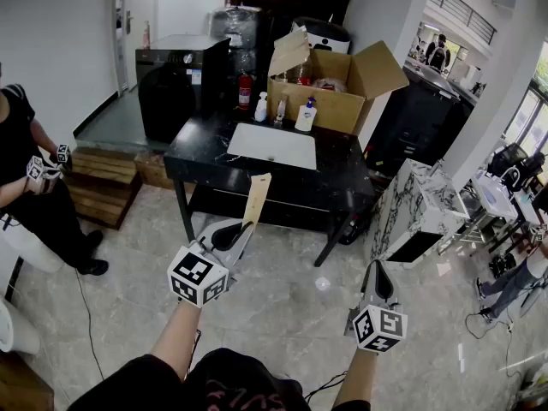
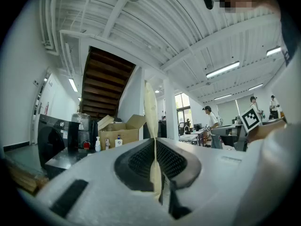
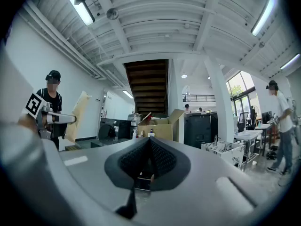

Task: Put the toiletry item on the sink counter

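Being pinched only at its end by the left gripper (image 1: pixel 240 229), the tan toiletry item (image 1: pixel 257 197) could be dropped; the right gripper (image 1: pixel 377 271) is closed, empty.

Flat tan toiletry strip (image 1: pixel 256 198), upright in L jaws, apart from sink counter (image 1: pixel 342 175)

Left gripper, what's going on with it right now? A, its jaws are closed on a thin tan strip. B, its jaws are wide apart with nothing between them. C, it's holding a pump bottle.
A: the left gripper has its jaws pressed together on a thin tan strip that sticks out past them.
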`<act>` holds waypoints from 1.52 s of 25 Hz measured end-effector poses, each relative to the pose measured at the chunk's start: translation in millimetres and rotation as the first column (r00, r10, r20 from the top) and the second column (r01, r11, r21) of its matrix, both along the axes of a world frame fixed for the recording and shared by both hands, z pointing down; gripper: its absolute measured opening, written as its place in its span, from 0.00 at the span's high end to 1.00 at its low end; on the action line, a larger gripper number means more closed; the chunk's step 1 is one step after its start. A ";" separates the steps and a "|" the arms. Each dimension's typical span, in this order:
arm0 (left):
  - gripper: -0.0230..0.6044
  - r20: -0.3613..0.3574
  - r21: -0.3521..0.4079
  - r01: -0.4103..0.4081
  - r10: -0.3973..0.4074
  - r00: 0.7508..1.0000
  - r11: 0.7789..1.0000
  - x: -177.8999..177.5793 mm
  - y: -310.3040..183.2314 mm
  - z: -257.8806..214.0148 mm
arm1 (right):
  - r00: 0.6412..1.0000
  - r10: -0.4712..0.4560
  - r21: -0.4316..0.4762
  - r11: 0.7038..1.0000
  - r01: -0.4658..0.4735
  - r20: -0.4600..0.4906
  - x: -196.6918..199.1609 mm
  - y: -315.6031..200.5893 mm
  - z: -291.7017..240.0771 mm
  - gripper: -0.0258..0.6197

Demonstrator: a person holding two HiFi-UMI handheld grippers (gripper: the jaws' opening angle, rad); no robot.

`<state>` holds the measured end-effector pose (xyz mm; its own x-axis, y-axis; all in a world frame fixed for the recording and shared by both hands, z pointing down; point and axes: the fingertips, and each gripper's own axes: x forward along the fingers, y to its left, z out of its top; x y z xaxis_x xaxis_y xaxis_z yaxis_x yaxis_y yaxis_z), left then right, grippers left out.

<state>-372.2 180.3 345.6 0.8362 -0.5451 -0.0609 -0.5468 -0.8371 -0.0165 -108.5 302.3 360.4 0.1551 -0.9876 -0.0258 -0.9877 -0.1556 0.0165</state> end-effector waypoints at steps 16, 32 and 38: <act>0.95 0.006 -0.034 0.003 -0.003 1.000 0.999 -3.9 0.7 16.8 | 1.000 -0.011 -0.009 1.000 0.011 0.016 -7.6 -2.7 9.9 0.94; 0.95 0.017 -0.064 -0.030 0.031 0.999 0.997 1.9 -15.0 27.7 | 1.000 -0.018 -0.049 0.999 0.018 -0.005 -18.0 -17.2 15.9 0.94; 0.95 0.029 -0.063 -0.036 0.038 0.999 0.997 14.5 -27.6 31.1 | 1.000 -0.018 -0.046 0.999 0.018 0.005 -7.5 -29.4 17.3 0.94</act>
<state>-357.7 152.6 376.7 0.8567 -0.5158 -0.0023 -0.5157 -0.8565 0.0210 -116.0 273.0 377.6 0.1373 -0.9903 0.0200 -0.9904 -0.1370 0.0181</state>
